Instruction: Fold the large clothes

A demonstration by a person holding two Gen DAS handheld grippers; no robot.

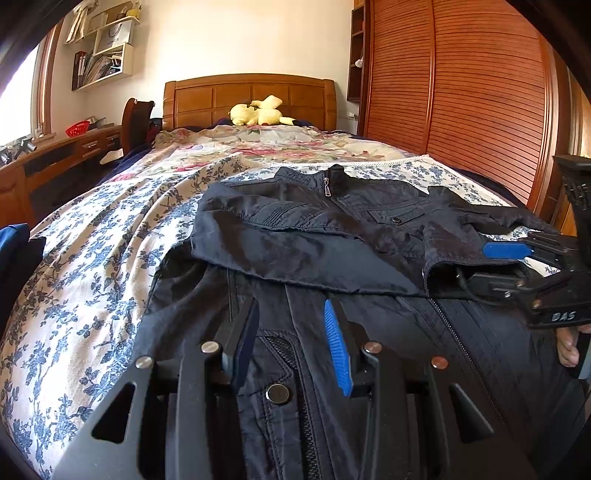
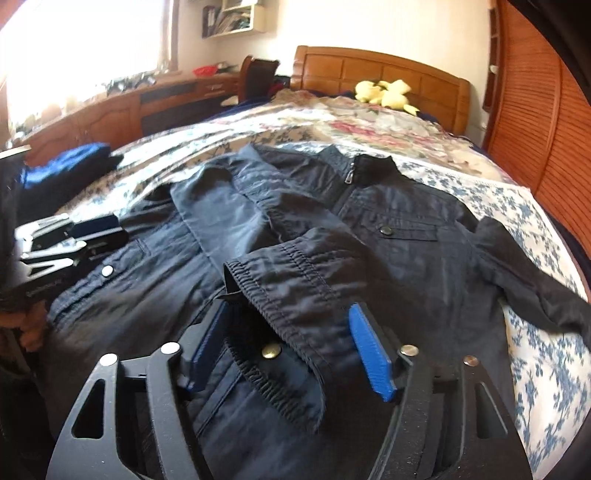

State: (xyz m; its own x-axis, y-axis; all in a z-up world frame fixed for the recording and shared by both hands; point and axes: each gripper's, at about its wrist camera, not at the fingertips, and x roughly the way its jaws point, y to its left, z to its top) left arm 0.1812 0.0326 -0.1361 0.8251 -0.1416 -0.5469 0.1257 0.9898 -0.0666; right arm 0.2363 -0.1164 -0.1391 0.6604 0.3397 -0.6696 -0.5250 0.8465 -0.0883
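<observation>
A: We see a big bed (image 1: 110,229) with a blue flower sheet (image 2: 535,369). At its head there is a brown wooden headboard (image 1: 251,98). Beside it stands a tall brown wardrobe (image 1: 480,110) with thin slats.

B: And our dark jacket (image 1: 314,236) lies flat on the bed, zipped up, with its collar (image 2: 373,168) toward the headboard.

A: Yes. One sleeve (image 1: 295,254) is folded across the chest. The other sleeve (image 2: 524,273) sticks out to the side on the sheet.

B: Where is our left tool (image 1: 295,343)?

A: It is low over the bottom part of the jacket. Its two blue pads are apart, with cloth and a round snap (image 1: 279,392) between them. We cannot tell if they touch the cloth.

B: And our right tool (image 2: 291,349)?

A: Its pads are wide apart too. The cuff (image 2: 273,354) of the folded sleeve, with a brass snap, lies between them, but they are not pinching it.

B: Can we read any words?

A: The right tool has white letters that look like "DAS" on its side, in the left camera. A white bag (image 1: 114,35) on the wall shelf (image 1: 107,74) has print too small to read.

B: Small things?

A: A yellow soft toy (image 1: 260,110) by the headboard, a red basket (image 1: 77,128) on the desk (image 1: 55,155), and a silver zipper pull (image 1: 327,189) at the collar.
</observation>
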